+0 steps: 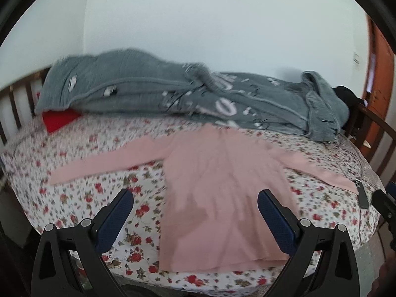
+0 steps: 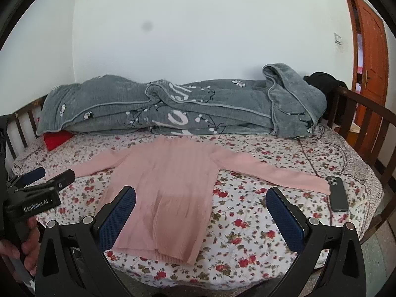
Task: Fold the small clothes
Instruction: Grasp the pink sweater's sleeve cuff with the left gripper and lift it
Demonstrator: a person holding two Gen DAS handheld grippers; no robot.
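A pink long-sleeved sweater [image 1: 217,185] lies flat on the floral bedsheet [image 1: 99,185], both sleeves spread sideways, hem toward me. It also shows in the right wrist view [image 2: 168,188]. My left gripper [image 1: 195,203] is open and empty, hovering above the sweater's lower body. My right gripper [image 2: 200,203] is open and empty, above the sweater's lower right side. The left gripper also shows in the right wrist view [image 2: 47,175] at the left edge.
A grey blanket [image 2: 173,109] is heaped along the wall at the bed's far side, over a red pillow [image 2: 57,139]. A dark phone [image 2: 337,196] lies by the right sleeve end. Wooden bed rails [image 2: 358,118] stand at both ends. A wooden door [image 2: 368,57] is right.
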